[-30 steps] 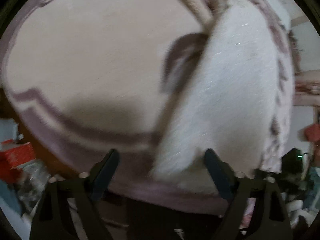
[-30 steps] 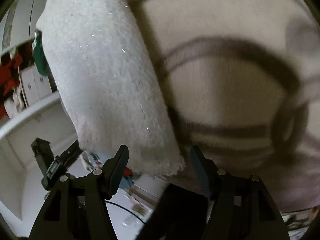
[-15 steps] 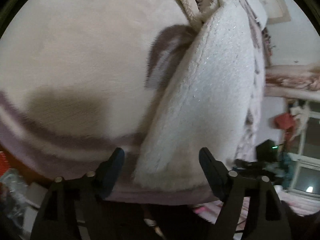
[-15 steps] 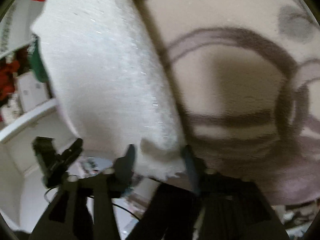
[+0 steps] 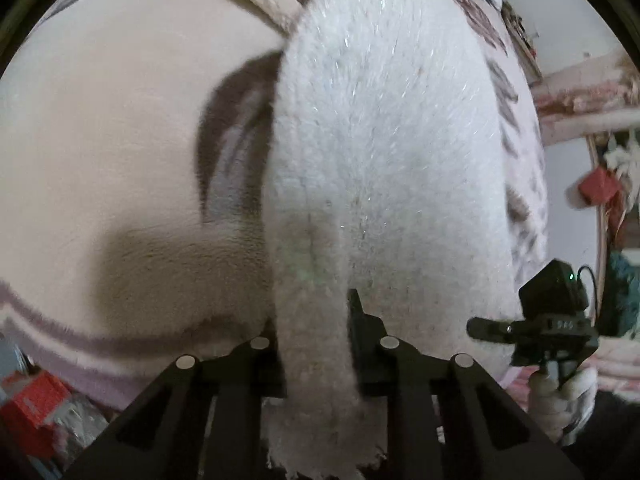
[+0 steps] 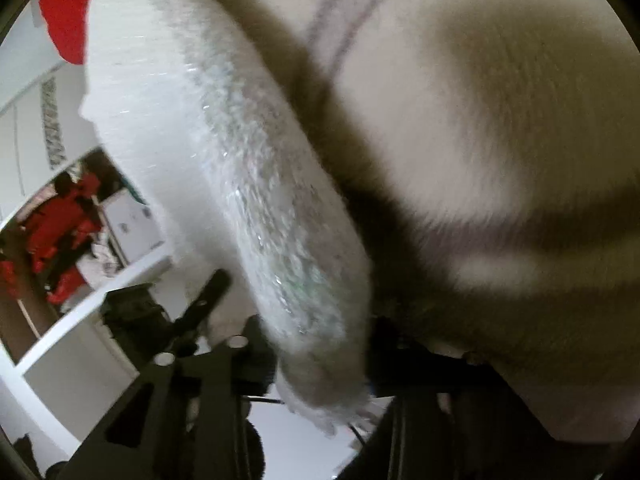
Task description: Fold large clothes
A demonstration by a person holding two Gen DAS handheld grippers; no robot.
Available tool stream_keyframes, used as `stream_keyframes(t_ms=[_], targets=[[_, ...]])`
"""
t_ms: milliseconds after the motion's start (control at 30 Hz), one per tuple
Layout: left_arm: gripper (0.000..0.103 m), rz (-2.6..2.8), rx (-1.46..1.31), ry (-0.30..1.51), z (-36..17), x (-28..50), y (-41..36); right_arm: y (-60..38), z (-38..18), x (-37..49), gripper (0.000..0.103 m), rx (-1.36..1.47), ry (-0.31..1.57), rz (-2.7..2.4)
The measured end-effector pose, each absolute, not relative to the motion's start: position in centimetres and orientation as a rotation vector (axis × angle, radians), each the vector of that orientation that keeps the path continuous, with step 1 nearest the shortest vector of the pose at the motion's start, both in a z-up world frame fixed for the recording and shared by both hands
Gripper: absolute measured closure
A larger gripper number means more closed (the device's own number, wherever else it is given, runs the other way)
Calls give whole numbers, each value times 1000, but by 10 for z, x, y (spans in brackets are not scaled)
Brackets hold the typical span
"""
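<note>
A fluffy white garment point(image 5: 384, 168) lies over a cream blanket with mauve stripes point(image 5: 120, 140). My left gripper point(image 5: 316, 344) is shut on the garment's near edge, with white fabric bunched between the jaws. In the right wrist view the same white garment point(image 6: 240, 184) runs down to my right gripper point(image 6: 320, 356), which is shut on its edge beside the cream blanket point(image 6: 500, 120). The right gripper also shows in the left wrist view point(image 5: 548, 328), held by a gloved hand.
Red boxes point(image 5: 32, 412) and clutter lie at lower left below the blanket's edge. A window and red hanging ornament point(image 5: 600, 188) are at right. In the right wrist view, white shelving point(image 6: 100, 280) and red items point(image 6: 56, 224) are at left.
Both grippers went from open around the garment's edge to shut on it. The cameras moved closer, and the fabric now bunches between the jaws.
</note>
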State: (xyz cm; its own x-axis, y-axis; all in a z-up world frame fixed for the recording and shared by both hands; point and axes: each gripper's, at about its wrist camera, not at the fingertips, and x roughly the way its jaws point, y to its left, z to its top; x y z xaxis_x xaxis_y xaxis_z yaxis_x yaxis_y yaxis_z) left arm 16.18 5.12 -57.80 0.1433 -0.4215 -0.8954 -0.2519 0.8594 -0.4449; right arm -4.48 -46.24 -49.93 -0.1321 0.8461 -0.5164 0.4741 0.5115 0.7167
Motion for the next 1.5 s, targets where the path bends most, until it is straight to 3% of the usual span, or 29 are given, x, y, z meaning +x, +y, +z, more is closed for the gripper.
stream_keyframes(t_ms=[267,500,633,767,933,1033,1067,1100,1167,1333,1500], targets=[[90,-123,-741,1258,-481,197,77,-464,-403,-13,78,1212,1681,579],[90,-160,-723,1112,-441,322,93,-497,-314,112,79,1188,1480,673],[88,-134,-705,1176,-473,387,103,-506,-316,205,79,1142,1446,648],[86,-92,-697,1366,-514,435,110,-505,-348,288,78,1161,1547,603],[82,-109,-726,1450,-521,457,116,-483,-384,323,72,1200,1683,558],[69,-135,-756,1432,-512,460,117,-487,-390,324,66,1245,1669,565],[59,-136,-772,1420,-510,463,119,-489,-391,324,59,1279,1652,561],[39,-145,-799,1403,-508,464,120,-485,-391,323,50,1301,1634,560],[15,-166,-861,1344,-504,469,126,-496,-386,325,40,1335,1560,552],[15,-36,-709,1218,-472,466,139,-510,-357,332,39,1132,1477,519],[15,228,-358,1109,-455,398,135,-507,-337,319,26,722,1462,553]])
